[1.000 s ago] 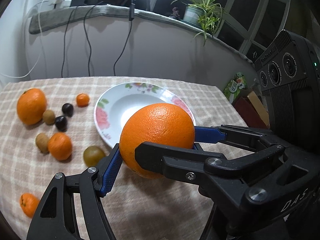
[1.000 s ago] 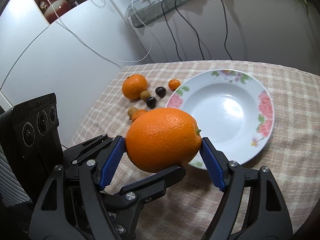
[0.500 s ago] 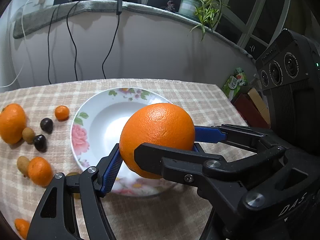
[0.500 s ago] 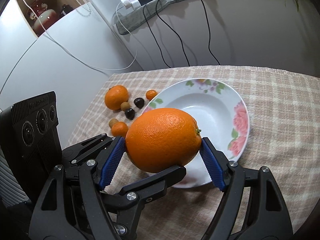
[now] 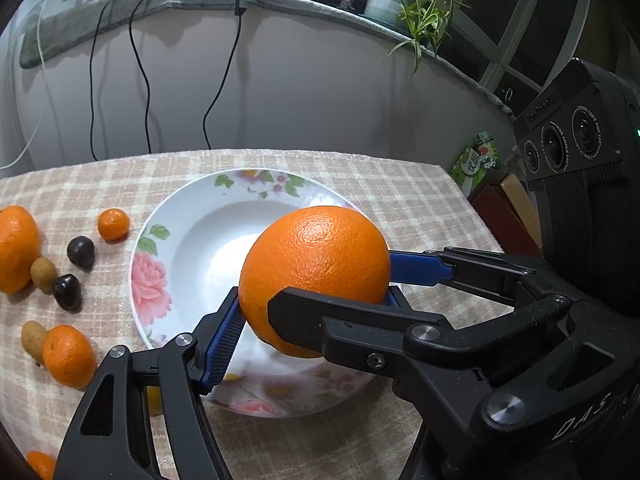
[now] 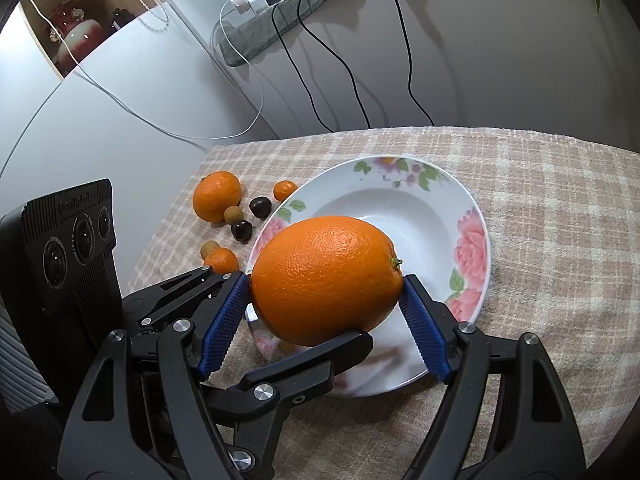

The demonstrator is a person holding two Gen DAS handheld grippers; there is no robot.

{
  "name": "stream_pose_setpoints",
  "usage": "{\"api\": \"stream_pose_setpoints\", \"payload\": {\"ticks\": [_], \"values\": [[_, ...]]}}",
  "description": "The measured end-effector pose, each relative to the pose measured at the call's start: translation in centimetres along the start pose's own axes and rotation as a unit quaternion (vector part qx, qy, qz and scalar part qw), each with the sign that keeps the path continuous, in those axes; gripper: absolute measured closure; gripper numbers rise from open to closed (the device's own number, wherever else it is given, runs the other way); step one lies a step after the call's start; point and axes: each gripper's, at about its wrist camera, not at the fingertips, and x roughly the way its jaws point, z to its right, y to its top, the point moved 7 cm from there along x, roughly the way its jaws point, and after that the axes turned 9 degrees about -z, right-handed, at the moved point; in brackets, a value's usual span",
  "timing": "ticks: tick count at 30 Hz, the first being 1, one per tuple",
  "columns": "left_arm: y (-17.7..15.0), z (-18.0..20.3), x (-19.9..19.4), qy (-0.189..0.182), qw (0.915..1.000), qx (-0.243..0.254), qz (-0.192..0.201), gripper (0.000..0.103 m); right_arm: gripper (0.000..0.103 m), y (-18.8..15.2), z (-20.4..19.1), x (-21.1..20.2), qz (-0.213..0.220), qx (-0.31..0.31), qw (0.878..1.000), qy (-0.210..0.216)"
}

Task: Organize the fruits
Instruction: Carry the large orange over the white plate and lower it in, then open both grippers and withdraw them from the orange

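Note:
A large orange [image 5: 316,276] is held in the air over a white floral plate [image 5: 176,248], also seen in the right wrist view [image 6: 440,216]. Both grippers are shut on it. My left gripper [image 5: 308,304] clamps it from one side and below. My right gripper [image 6: 326,312] grips its two ends with blue pads [image 6: 222,320]; the orange [image 6: 326,280] fills its jaws. The plate has nothing in it.
Left of the plate lie a big tangerine [image 6: 217,196], small tangerines [image 5: 113,224] [image 5: 69,355], dark round fruits [image 5: 81,251] and small brown fruits [image 5: 43,274] on the checked tablecloth [image 6: 552,208]. Cables hang on the wall behind. Boxes [image 5: 504,208] stand off the table's right edge.
Both grippers have carried the orange together from beside the plate to above it. The plate now lies under the orange and the loose fruits have slid left in view.

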Motion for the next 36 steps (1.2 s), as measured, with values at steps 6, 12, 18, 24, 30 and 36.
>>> {"api": "stream_pose_setpoints", "payload": {"ticks": [6,12,18,24,30,36], "values": [[0.0,-0.2,0.2,0.003,1.0,0.0,-0.005,0.033,0.023,-0.1,0.0,0.4,-0.004,0.001,1.0,-0.003],[-0.1,0.0,0.7,0.017,0.9998,0.009,-0.01,0.032,0.023,-0.2,0.1,0.6,-0.01,0.0,1.0,-0.008],[0.1,-0.3,1.1,0.041,0.9991,0.006,-0.006,0.028,0.023,-0.2,0.3,0.3,-0.001,-0.002,1.0,-0.015],[0.5,-1.0,0.0,0.054,0.9985,0.002,0.01,0.023,0.017,0.4,0.3,-0.9,0.015,-0.006,0.999,-0.028],[0.6,-1.4,-0.5,0.059,0.9981,0.0,0.019,0.023,0.017,0.4,0.4,-1.4,0.023,0.001,0.999,-0.028],[0.3,-1.5,-1.4,0.059,0.9979,-0.002,0.027,0.023,0.017,0.1,0.2,-2.1,0.029,0.002,0.999,-0.034]]}}
